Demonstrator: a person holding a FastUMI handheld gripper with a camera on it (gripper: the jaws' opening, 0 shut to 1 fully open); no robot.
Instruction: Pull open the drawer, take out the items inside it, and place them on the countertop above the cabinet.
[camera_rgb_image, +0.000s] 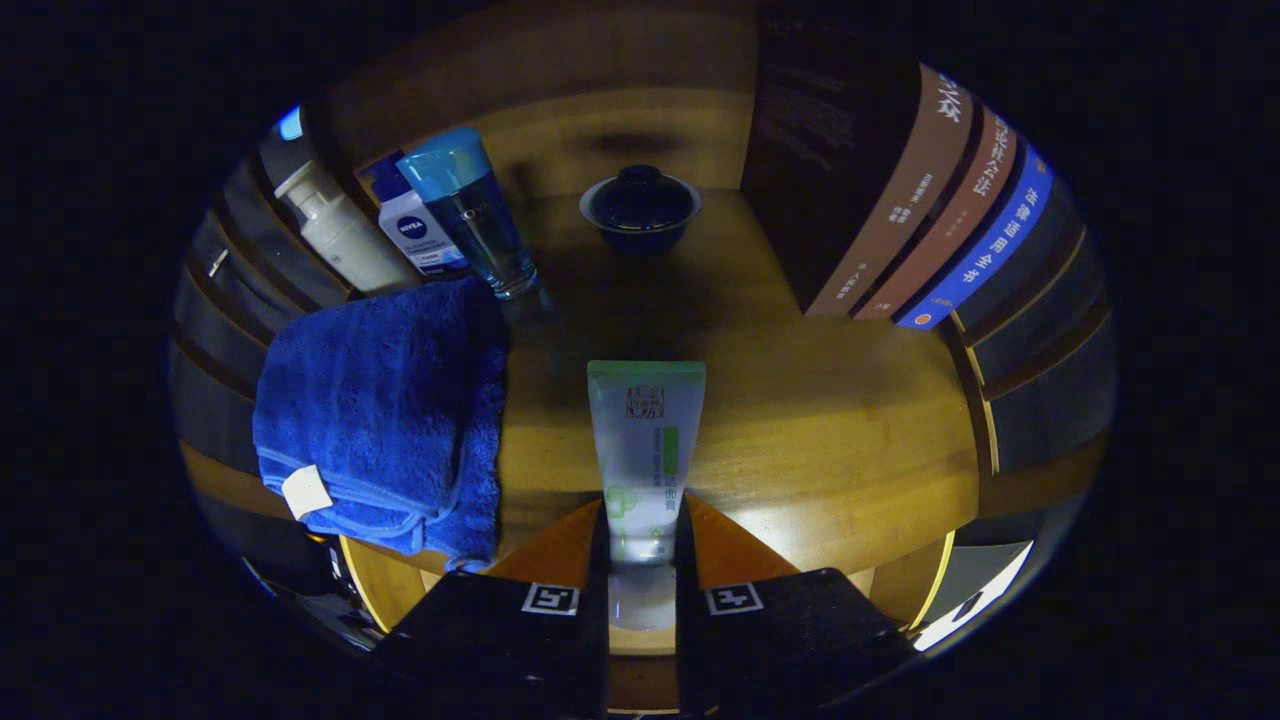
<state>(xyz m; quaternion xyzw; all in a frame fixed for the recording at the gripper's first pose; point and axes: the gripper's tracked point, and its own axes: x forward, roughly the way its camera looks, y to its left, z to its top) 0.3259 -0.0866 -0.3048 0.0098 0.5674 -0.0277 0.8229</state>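
My gripper (641, 545) is shut on a pale squeeze tube (645, 440) with green print. Both fingers press on its lower end, and its flat crimped end points away from me. The tube hangs just over the wooden countertop (830, 450). To the left of the fingers a folded blue towel (385, 410) with a white tag lies on the countertop.
Behind the towel stand a white pump bottle (335, 230), a white bottle with a blue cap (410, 225) and a clear blue-capped bottle (475, 215). A dark lidded bowl (640, 210) sits at the back. Upright books (930, 220) stand beyond the fingers on the right.
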